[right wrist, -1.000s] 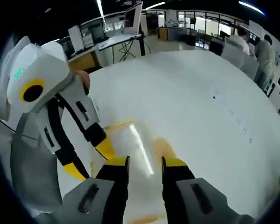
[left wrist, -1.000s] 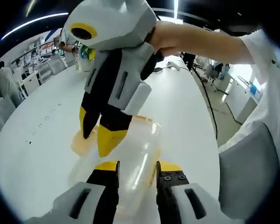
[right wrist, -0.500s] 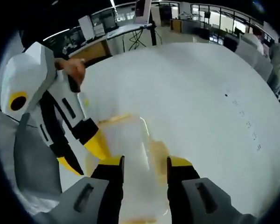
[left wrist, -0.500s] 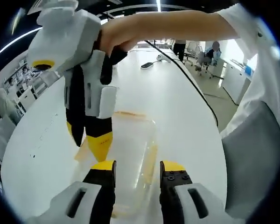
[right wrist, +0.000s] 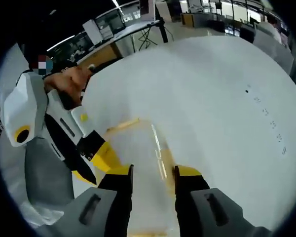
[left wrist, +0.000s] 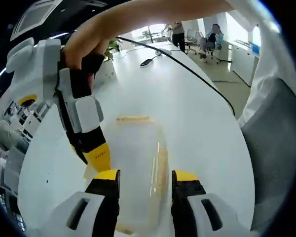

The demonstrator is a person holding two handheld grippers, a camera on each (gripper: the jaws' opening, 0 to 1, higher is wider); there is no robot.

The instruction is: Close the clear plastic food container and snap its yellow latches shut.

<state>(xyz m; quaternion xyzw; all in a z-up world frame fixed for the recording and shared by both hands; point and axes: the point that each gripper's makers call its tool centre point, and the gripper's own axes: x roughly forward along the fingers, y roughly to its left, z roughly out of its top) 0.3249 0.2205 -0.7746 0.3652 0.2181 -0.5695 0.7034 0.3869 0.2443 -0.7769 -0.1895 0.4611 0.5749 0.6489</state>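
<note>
The clear plastic food container lies flat on the white tabletop, lid down on the box, straight ahead of both tools.

Over the last second the right claw, which had hung high over the lid, has dropped and slid toward the container's long edge. In the left gripper view it now sits at about 9 o'clock of the box, its yellow tip touching or just beside the rim. From that I judge it has left the lid's middle to work a side latch. Its own jaws, seen in the right gripper view, stand narrowly parted with the container's edge between them and grip nothing. The left claw has stayed low at the near end, jaws narrowly apart and empty, straddling the lid. It appears in the right gripper view at about 9 o'clock.

Counted: one container, two claws. Three yellow latches can be made out: one at the far end, one along the side at 3 o'clock, and one at the near end. Whether any is snapped home cannot be told.
</note>
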